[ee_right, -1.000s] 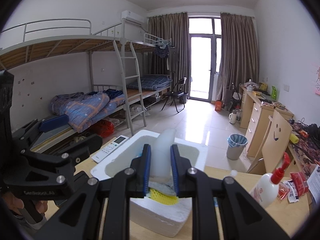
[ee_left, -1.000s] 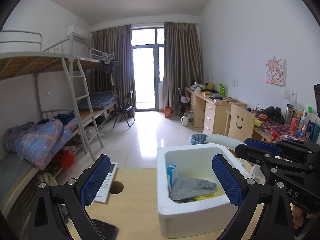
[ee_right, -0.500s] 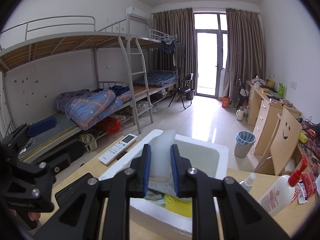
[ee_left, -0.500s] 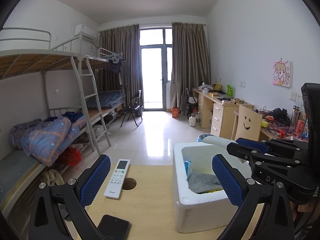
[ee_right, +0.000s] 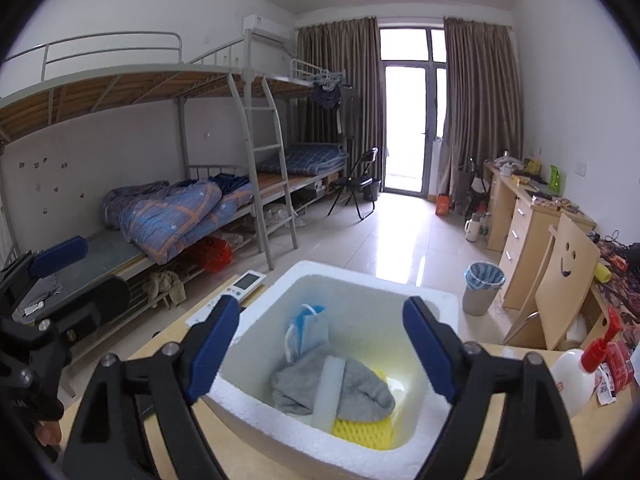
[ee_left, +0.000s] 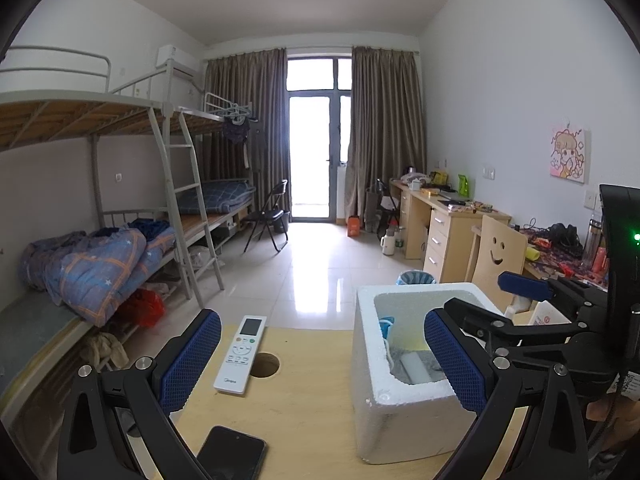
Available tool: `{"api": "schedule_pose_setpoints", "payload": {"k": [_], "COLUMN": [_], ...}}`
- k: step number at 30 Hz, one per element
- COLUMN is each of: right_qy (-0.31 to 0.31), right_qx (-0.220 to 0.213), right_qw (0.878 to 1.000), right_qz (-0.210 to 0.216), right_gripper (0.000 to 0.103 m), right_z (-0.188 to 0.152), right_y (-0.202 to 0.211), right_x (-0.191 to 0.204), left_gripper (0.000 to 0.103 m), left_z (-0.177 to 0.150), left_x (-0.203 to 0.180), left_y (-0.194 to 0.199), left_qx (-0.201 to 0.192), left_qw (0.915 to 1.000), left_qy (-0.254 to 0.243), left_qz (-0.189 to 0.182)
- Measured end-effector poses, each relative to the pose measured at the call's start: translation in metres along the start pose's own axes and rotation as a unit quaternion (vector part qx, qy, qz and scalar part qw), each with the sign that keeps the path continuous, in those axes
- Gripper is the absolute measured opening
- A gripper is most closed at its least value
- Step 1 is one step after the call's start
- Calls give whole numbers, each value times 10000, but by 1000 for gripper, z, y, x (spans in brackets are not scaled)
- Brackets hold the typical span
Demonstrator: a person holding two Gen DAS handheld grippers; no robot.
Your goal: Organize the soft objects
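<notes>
A white foam box (ee_right: 430, 310) stands on the wooden table (ee_left: 304, 420). Inside it lie a grey cloth (ee_right: 360, 390), a white foam strip (ee_right: 330, 392) on top of the cloth, a blue face mask (ee_right: 310, 330) and a yellow foam net (ee_right: 364, 434). My right gripper (ee_right: 322, 350) is open and empty just above the box opening. My left gripper (ee_left: 322, 362) is open and empty, left of the box (ee_left: 404, 412); the right gripper's fingers (ee_left: 524, 284) show over the box there.
A white remote (ee_left: 242, 354) lies beside a round hole (ee_left: 264, 364) in the table, left of the box. A black phone (ee_left: 232, 456) lies at the front edge. A white spray bottle with a red trigger (ee_right: 580, 372) stands right of the box.
My right gripper has opened and let go of the white foam strip, which now lies in the box on the grey cloth. My left gripper has drawn back to the left.
</notes>
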State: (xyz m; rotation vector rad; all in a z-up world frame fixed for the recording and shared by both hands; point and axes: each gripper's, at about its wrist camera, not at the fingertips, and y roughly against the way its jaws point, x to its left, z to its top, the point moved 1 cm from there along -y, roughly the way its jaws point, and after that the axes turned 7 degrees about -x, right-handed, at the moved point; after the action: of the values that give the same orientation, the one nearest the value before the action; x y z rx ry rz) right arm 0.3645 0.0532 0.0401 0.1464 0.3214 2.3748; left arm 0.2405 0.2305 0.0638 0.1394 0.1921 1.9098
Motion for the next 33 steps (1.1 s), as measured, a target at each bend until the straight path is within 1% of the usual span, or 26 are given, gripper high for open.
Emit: {"api": "schedule_pose_setpoints", "payload": {"k": [2, 4, 7, 11, 14, 17, 23, 28, 33], "right_qy": [-38, -73, -74, -120, -220, -179, -154, -124, -42], "right_qx": [24, 54, 40, 88, 177, 165, 100, -55, -312], "right_qw": [10000, 9999, 9999, 9998, 9995, 9995, 9995, 9994, 9986], "right_qz": [-25, 56, -66, -143, -103, -211, -250, -304, -413], "right_gripper": [92, 95, 102, 103, 103, 103, 103, 103, 103], "right_z": [1, 1, 1, 3, 3, 3, 3, 7, 10], "right_y": [0, 1, 4, 6, 10, 17, 39, 63, 96], "right_x": [-3, -5, -6, -6, -9, -10, -9, -5, -2], "left_gripper": [102, 102, 102, 102, 102, 102, 102, 102, 102], "left_z": [0, 0, 1, 3, 4, 5, 8, 14, 18], "left_x": [1, 1, 2, 2, 2, 0, -8, -17, -25], "left_y": [0, 1, 2, 3, 4, 9, 26, 44, 66], "left_qx": [-1, 3, -12, -3, 22, -14, -96, -190, -329], "left_qw": [10000, 10000, 10000, 10000, 10000, 10000, 9999, 9998, 9993], "left_qy": [3, 13, -7, -3, 47, 61, 70, -4, -95], "left_qz": [3, -3, 18, 37, 23, 23, -64, -66, -140]}}
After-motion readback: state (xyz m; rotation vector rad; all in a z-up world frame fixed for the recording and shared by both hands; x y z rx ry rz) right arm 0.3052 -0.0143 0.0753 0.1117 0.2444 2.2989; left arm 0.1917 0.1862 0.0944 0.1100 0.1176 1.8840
